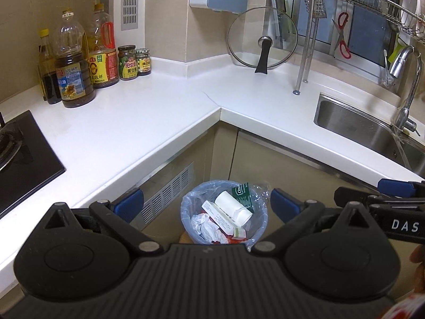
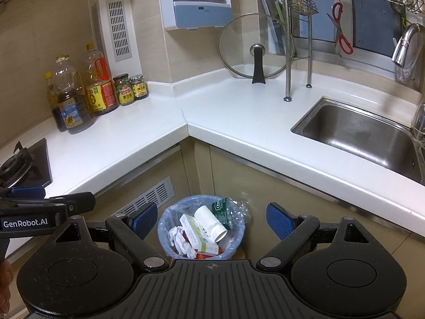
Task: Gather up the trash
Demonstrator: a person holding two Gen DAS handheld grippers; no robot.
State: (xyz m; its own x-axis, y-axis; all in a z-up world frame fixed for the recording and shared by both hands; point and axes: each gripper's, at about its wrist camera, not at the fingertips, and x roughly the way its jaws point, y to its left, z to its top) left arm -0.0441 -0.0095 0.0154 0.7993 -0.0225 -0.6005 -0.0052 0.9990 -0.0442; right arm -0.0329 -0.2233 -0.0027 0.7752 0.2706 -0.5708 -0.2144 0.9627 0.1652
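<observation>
Judging by the bare white worktop [image 1: 164, 122], the collecting step is looking nearly finished, since no loose rubbish is showing on it. At the lower left of the left wrist view, the left gripper [image 1: 207, 202] is standing wide open and holding nothing. In the lower centre, the bin [image 1: 261, 222], lined with a blue bag, is sitting on the floor below the worktop corner, holding crumpled paper [image 1: 203, 226], a flat box [image 1: 220, 219], a white tube [image 1: 232, 207] and a green-labelled bottle [image 1: 243, 192]. In the right wrist view, the right gripper [image 2: 209, 219] is gaping just as wide, empty, above the bin. Next would probably come searching for leftover trash or gathering the bag.
</observation>
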